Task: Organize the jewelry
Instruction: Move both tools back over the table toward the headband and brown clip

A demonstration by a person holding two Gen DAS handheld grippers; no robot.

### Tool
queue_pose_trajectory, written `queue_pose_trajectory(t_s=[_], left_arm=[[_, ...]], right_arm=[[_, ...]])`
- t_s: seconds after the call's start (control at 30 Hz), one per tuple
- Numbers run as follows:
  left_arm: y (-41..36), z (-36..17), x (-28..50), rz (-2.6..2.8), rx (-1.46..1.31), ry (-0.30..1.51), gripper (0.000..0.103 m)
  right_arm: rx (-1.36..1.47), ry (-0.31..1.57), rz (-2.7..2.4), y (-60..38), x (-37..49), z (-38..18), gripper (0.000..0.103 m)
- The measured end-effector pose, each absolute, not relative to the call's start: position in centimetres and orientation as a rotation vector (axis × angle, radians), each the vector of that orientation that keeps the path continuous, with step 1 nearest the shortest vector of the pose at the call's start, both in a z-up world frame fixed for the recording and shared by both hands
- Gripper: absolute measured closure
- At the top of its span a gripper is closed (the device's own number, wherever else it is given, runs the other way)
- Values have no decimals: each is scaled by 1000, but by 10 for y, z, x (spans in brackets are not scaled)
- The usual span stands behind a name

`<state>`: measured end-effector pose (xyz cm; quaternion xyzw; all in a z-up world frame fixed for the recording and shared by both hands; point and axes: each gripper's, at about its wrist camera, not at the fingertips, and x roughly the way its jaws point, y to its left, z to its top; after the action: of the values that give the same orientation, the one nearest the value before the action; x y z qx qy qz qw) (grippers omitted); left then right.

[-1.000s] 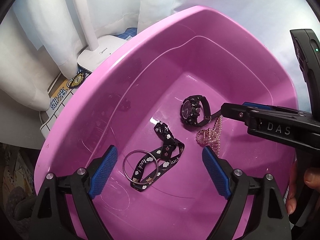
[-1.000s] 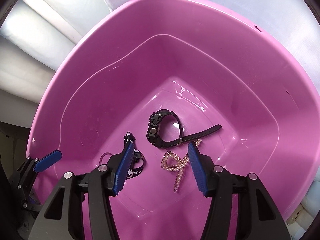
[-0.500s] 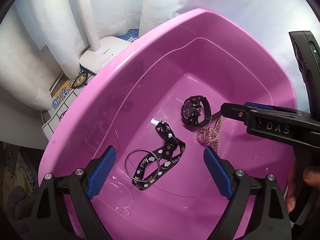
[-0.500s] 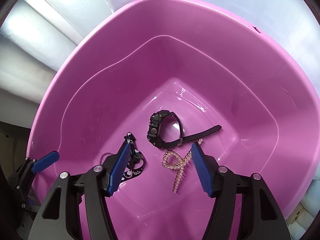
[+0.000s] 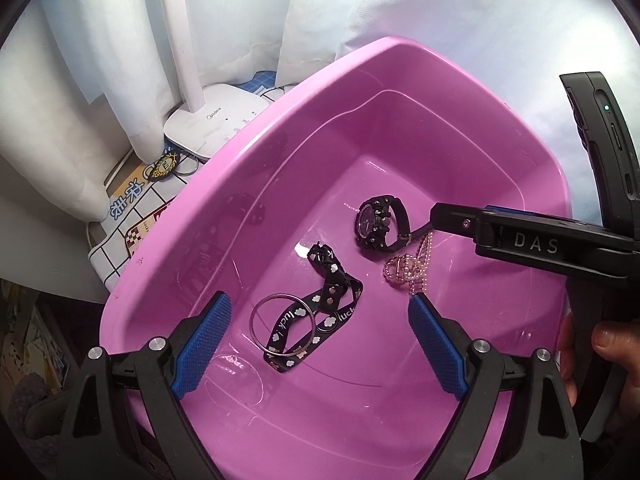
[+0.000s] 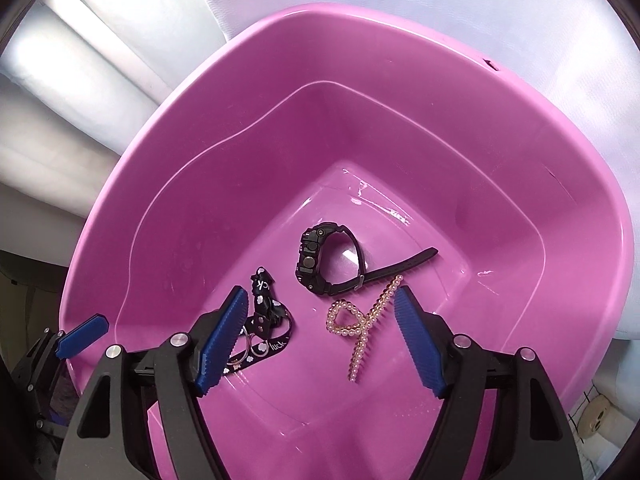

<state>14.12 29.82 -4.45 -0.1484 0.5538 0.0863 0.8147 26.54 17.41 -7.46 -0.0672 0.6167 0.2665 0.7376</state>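
Note:
A pink plastic basin holds three items. A black watch lies near the middle. A pearl hair clip lies beside it. A black lanyard with a metal ring lies nearer the left gripper. My left gripper is open and empty above the lanyard. My right gripper is open and empty, with the pearl clip between its fingers in view; it also shows at the right of the left wrist view.
A white lamp base and a small keychain sit on a checked cloth behind the basin's left side. White curtains hang behind. A small round object lies at the right wrist view's lower right.
Both grippers have drawn back and up a little from the basin; the basin and its items look smaller and lower in view. The jewelry has not moved.

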Motion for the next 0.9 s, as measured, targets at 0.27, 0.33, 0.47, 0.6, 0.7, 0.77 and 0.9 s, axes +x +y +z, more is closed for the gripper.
queue_pose_trajectory(t_s=[0.27,0.33,0.47,0.6,0.7,0.77,0.9], left_arm=[[296,-16,122,181,-288,1096,15],[294,-8,116,176,-276,1071,15],[284,9,105,160,-240,1009,14],[269,20,97,126,-234,976,14],[253,28,92,95,-224,959,13],[240,33,89,74,-219,951,13],[211,42,80,25,-218,943,13]], right_arm=[[-142,1261,615,168,244,-38,31],[-125,1234,620,159,237,-26,31],[-92,1184,608,130,224,-6,31],[-50,1138,571,87,210,15,31],[-7,1103,527,45,196,27,31],[14,1082,487,16,186,35,31],[60,1058,412,-49,163,44,31]])
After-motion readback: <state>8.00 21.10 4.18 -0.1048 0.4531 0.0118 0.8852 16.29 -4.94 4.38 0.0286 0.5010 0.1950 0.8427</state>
